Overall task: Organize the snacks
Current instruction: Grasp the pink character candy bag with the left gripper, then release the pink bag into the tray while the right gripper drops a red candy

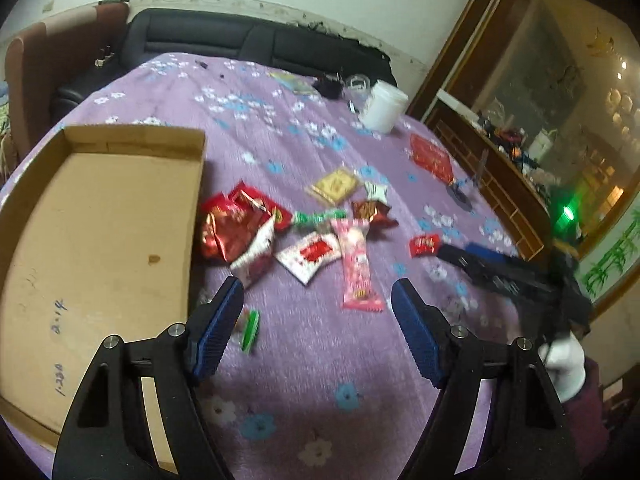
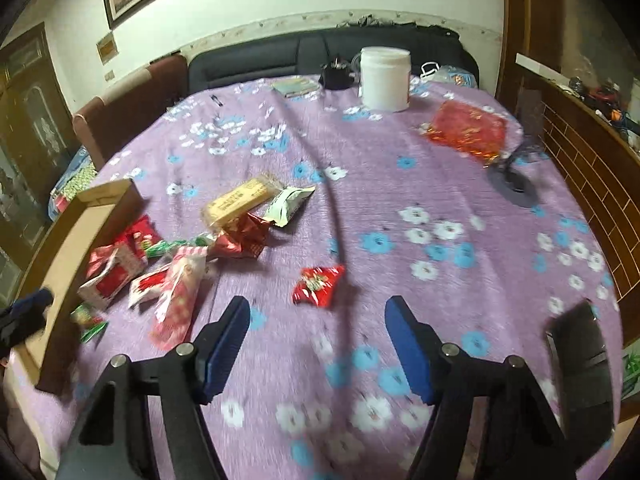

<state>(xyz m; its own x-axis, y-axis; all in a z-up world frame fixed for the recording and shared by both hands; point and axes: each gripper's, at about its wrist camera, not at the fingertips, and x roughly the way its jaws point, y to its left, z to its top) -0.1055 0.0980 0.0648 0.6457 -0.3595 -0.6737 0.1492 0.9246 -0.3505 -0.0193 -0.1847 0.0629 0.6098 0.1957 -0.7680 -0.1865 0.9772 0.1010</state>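
Left wrist view: the left gripper (image 1: 318,300) hangs above a purple flowered tablecloth (image 1: 320,380), its blue-padded fingers (image 1: 218,332) set moderately wide with nothing between them. The snack pile (image 1: 288,232) lies beyond the fingertips at about 12 o'clock, clear of both pads; its nearest member, a pink wrapper (image 1: 358,268), ends just ahead of the gap, toward 1 o'clock. A small green-and-white packet (image 1: 250,330) lies on the cloth just beside the inner face of the left-hand finger; whether it touches the pad cannot be told. An open cardboard box (image 1: 100,240) occupies the 9 to 10 o'clock sector, its near wall beside the red packets of the pile. At 3 o'clock the right gripper (image 1: 476,254) points at a single red packet (image 1: 425,245). A white jar (image 1: 382,106) stands at 1 o'clock, far across the table. Right wrist view: the right gripper (image 2: 318,316) is likewise parted at middling width and holds nothing; the same red packet (image 2: 318,285) lies on the cloth just beyond the gap at 12 o'clock, apart from both fingers (image 2: 226,344). The pile lies at 10 o'clock, against the box.
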